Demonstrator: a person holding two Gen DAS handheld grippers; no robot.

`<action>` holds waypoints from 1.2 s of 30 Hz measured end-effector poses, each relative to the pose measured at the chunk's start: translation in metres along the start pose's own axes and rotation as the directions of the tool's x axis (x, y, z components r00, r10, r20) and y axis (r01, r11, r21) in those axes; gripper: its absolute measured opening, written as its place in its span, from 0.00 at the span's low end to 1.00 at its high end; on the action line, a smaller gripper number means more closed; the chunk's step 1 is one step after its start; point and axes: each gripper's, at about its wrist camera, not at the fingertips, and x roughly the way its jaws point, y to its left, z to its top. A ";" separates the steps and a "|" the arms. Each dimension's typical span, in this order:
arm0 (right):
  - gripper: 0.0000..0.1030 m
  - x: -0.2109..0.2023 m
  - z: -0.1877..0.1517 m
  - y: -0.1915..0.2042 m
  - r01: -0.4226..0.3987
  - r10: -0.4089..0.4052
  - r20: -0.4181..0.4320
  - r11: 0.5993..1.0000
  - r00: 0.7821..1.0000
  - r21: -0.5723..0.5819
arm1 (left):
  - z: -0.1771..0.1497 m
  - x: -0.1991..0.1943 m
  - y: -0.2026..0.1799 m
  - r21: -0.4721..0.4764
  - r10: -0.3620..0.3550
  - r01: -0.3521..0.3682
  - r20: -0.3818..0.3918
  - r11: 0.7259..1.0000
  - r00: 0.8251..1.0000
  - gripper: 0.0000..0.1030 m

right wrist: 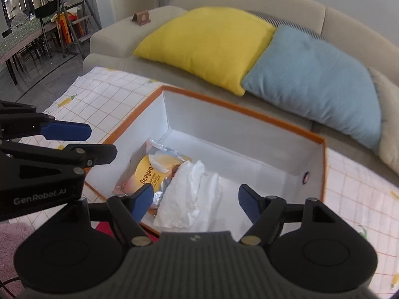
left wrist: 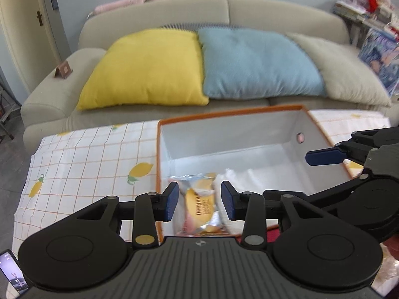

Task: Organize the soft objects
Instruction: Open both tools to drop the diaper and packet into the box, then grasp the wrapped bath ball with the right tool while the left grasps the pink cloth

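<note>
An orange-rimmed storage box [left wrist: 232, 111] with white walls stands on the table; it also shows in the right wrist view [right wrist: 249, 111]. Inside lie a yellow and silver wipes pack [left wrist: 199, 205] [right wrist: 149, 174] and a crumpled white cloth [right wrist: 192, 194] [left wrist: 230, 174]. My left gripper [left wrist: 200, 200] is open and empty above the box's near left end, over the pack. My right gripper [right wrist: 195, 200] is open and empty above the cloth. Each gripper shows at the edge of the other's view: the right one [left wrist: 324, 157], the left one [right wrist: 67, 130].
The table has a white checked cloth with lemon prints [left wrist: 87, 162]. A beige sofa [left wrist: 154, 7] behind holds a yellow cushion [left wrist: 147, 67], a blue cushion [left wrist: 254, 62] and a beige one [left wrist: 349, 72]. A pink fluffy item [right wrist: 10, 239] lies at the near left. A phone [left wrist: 12, 271] is at the left edge.
</note>
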 end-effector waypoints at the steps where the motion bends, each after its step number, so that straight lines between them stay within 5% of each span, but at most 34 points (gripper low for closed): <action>1: 0.73 -0.009 -0.003 0.000 0.011 -0.011 0.016 1.000 1.000 -0.007 | -0.002 -0.006 -0.004 0.002 -0.008 0.008 0.014 1.000 1.000 0.44; 8: 0.76 -0.071 -0.039 0.002 0.095 -0.092 0.127 0.995 0.988 -0.017 | -0.022 -0.047 -0.029 -0.001 -0.066 0.066 0.086 0.998 0.994 0.44; 16: 0.78 -0.125 -0.106 -0.010 0.160 -0.184 0.191 0.978 0.964 0.133 | -0.061 -0.074 -0.059 0.005 -0.198 0.200 0.141 0.980 0.970 0.44; 26: 0.79 -0.150 -0.198 -0.042 0.298 -0.326 0.037 0.900 0.945 0.319 | -0.103 -0.070 -0.103 0.047 -0.353 0.351 0.032 0.935 0.935 0.44; 31: 0.79 -0.152 -0.234 -0.050 0.381 -0.392 -0.041 0.859 0.919 0.342 | -0.123 -0.063 -0.121 0.061 -0.368 0.370 -0.035 0.927 0.929 0.44; 36: 0.79 -0.151 -0.255 -0.053 0.377 -0.373 -0.089 0.840 0.924 0.391 | -0.131 -0.058 -0.134 0.071 -0.375 0.380 -0.070 0.922 0.924 0.44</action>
